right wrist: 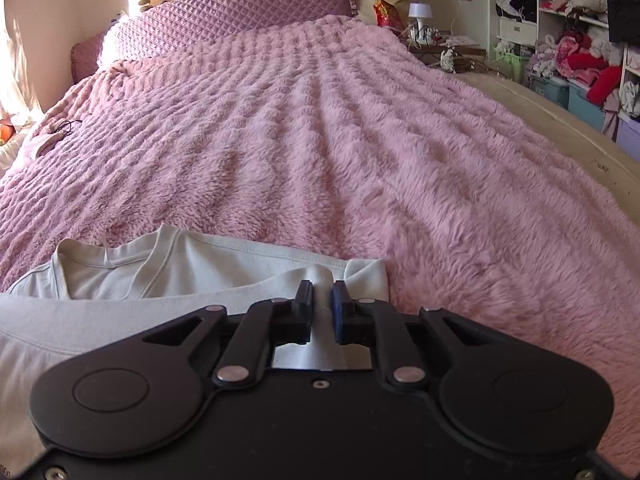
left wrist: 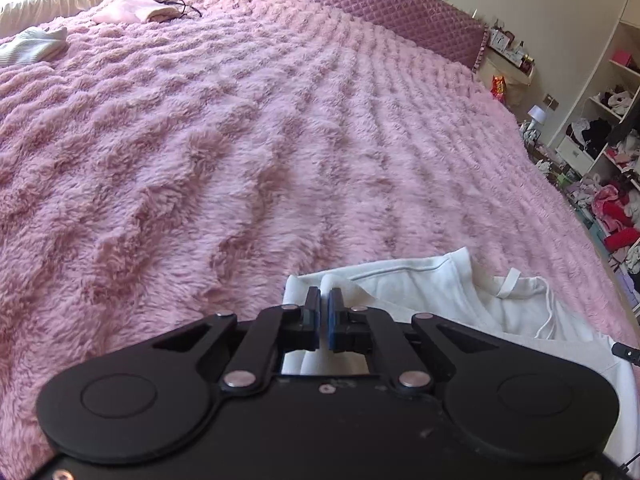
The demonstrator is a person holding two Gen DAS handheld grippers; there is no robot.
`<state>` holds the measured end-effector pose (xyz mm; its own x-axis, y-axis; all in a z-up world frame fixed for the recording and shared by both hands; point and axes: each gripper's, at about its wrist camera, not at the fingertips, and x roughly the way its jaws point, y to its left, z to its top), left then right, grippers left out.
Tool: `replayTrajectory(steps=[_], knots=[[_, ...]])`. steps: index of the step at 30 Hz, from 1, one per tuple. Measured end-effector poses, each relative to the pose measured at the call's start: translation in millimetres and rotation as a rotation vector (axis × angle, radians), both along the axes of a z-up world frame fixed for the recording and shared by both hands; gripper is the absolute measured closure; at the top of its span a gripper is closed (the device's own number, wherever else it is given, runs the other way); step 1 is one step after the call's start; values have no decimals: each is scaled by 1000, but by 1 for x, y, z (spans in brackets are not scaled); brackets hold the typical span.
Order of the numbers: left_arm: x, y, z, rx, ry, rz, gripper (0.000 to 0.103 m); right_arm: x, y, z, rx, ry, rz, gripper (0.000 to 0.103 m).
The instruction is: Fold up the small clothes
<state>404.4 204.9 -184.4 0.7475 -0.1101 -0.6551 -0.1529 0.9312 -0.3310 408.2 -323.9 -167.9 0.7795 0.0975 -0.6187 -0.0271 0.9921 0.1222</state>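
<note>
A white garment (left wrist: 432,292) with a V neckline lies on the fluffy pink bed blanket (left wrist: 240,140). In the left wrist view my left gripper (left wrist: 324,294) is shut on a pinch of the white fabric at the garment's left top corner. In the right wrist view the same white garment (right wrist: 208,268) spreads to the left, and my right gripper (right wrist: 322,289) is shut on a raised fold of it near the right top corner. The blanket (right wrist: 320,140) runs on ahead toward the headboard.
A folded white ribbed cloth (left wrist: 34,44) and a pale pink cloth (left wrist: 132,10) lie far off on the blanket. A quilted purple headboard (right wrist: 240,16) stands at the far end. Shelves full of clothes (right wrist: 580,48) and a nightstand with a small lamp (right wrist: 420,14) are at the right.
</note>
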Motion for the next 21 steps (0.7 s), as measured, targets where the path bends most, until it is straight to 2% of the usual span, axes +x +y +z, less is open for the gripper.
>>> replayTrajectory(steps=[3, 6, 10, 13, 15, 17, 21], knots=[[8, -4, -23, 48, 46, -12, 101, 6, 1, -16, -34, 25, -8, 96], [13, -2, -41, 39, 71, -10, 99, 9, -5, -25, -2, 45, -20, 97], [14, 0, -46, 38, 76, -11, 96, 9, -9, -27, 22, 64, -7, 96], [11, 0, -38, 49, 79, 0, 87, 4, -11, -20, 42, 64, -5, 82], [4, 3, -28, 50, 100, 37, 53, -8, -13, -10, 79, 56, 0, 65], [-15, 9, -15, 10, 92, 39, 51, -30, -14, 2, 109, 31, 51, 62], [-81, 15, 5, -43, 66, -29, 50, -93, -23, 18, 73, 8, 123, 62]])
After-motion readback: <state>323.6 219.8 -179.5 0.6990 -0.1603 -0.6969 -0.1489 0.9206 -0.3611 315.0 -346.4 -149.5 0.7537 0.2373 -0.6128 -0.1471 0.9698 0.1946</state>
